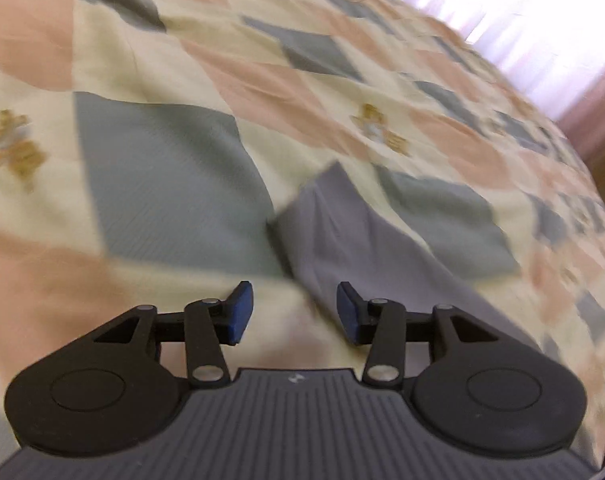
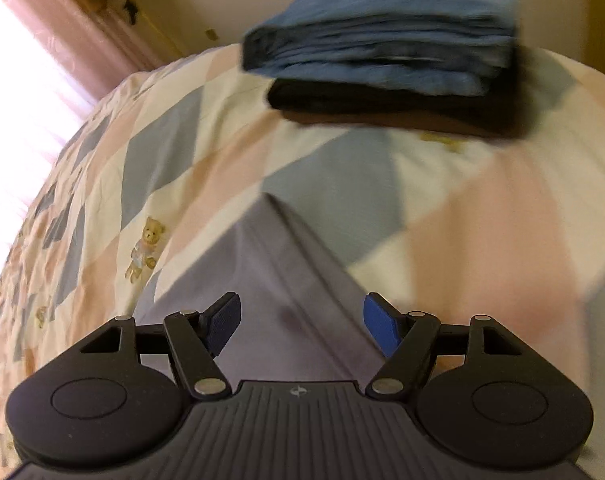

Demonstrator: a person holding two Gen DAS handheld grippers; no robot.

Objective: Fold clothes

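Observation:
A grey-lilac garment [image 1: 342,236] lies flat on the patchwork bedspread [image 1: 174,80]; one corner points away from me in the left wrist view. My left gripper [image 1: 294,312] is open and empty, hovering just at the garment's near edge. In the right wrist view the same garment [image 2: 270,264] runs forward between the jaws as a long folded strip with a seam. My right gripper [image 2: 300,326] is open and empty, low over the cloth.
A stack of folded clothes [image 2: 386,52], blue denim on top of dark pieces, sits on the bed ahead of the right gripper. Pink curtains [image 2: 62,36] and a bright window lie beyond the bed's edge. The quilt [image 2: 114,168] has teddy-bear prints.

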